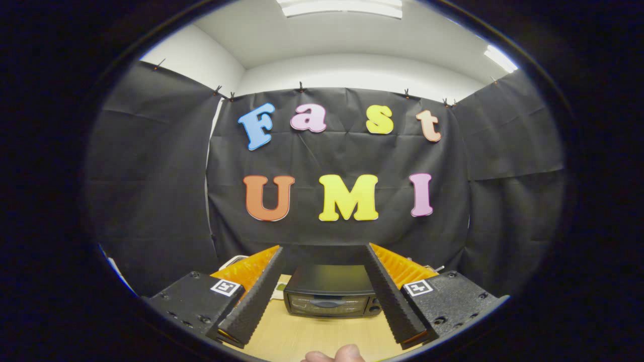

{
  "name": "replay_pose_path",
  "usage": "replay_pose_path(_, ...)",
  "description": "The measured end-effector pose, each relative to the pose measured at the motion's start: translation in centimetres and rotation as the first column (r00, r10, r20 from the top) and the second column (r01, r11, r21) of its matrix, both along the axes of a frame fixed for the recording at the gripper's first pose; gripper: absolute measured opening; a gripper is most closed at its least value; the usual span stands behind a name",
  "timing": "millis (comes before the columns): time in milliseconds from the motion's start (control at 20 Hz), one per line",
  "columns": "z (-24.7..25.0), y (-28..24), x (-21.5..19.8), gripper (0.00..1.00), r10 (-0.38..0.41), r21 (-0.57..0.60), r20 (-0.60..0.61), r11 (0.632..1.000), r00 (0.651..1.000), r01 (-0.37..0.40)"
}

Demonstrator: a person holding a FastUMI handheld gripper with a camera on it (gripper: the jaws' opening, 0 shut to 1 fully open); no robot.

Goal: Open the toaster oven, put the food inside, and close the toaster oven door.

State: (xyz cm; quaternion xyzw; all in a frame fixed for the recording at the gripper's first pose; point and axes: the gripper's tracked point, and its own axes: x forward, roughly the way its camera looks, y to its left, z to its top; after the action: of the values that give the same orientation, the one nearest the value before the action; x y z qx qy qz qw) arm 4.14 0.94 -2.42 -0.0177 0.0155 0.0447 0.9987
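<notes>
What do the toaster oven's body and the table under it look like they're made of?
Toaster oven: seemingly dark painted metal, faintly glossy top, with a reflective, glass-like door. Table: pale wood or laminate, matte, with fine grain lines. The gripper is open, and the oven sits beyond its fingers.

Ribbed matt black rubber lines the spread jaws, orange plastic behind; between them a glossy dark toaster oven (329, 291) with glass door sits on a smooth pale wood tabletop (312, 337).

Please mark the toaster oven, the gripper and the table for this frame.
toaster oven (329, 303): gripper view, on its closed glass door, beyond the fingers.
gripper (323, 254): gripper view, midway between the tips of its open fingers.
table (317, 338): gripper view, bare wood before the oven.
</notes>
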Motion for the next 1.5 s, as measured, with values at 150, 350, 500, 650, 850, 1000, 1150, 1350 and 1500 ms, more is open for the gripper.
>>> replay_pose_path(150,-1.8,-1.1,3.2,1.0,-0.009,0.036,-0.039,0.999,0.999,0.01)
replay_pose_path(350,-4.9,-2.3,8.4,1.0,-0.025,0.082,-0.112,0.996,0.993,0.035)
replay_pose_path(500,-8.3,-2.8,12.6,1.0,-0.029,0.089,-0.174,0.995,0.984,0.045)
replay_pose_path(650,-13.3,-3.0,16.4,1.0,-0.032,0.104,-0.259,0.993,0.965,0.061)
replay_pose_path(850,-20.0,-3.1,19.6,1.0,-0.04,0.086,-0.362,0.993,0.931,0.076)
replay_pose_path(1000,-24.0,-2.5,20.6,1.0,-0.039,0.073,-0.412,0.995,0.91,0.075)
replay_pose_path(1150,-27.0,-1.7,20.8,1.0,-0.031,0.075,-0.462,0.994,0.887,0.074)
replay_pose_path(1350,-30.1,-1.5,20.8,1.0,-0.049,0.04,-0.502,0.996,0.863,0.08)
replay_pose_path(1500,-30.9,-1.6,21.4,1.0,-0.089,-0.031,-0.52,0.996,0.85,0.085)
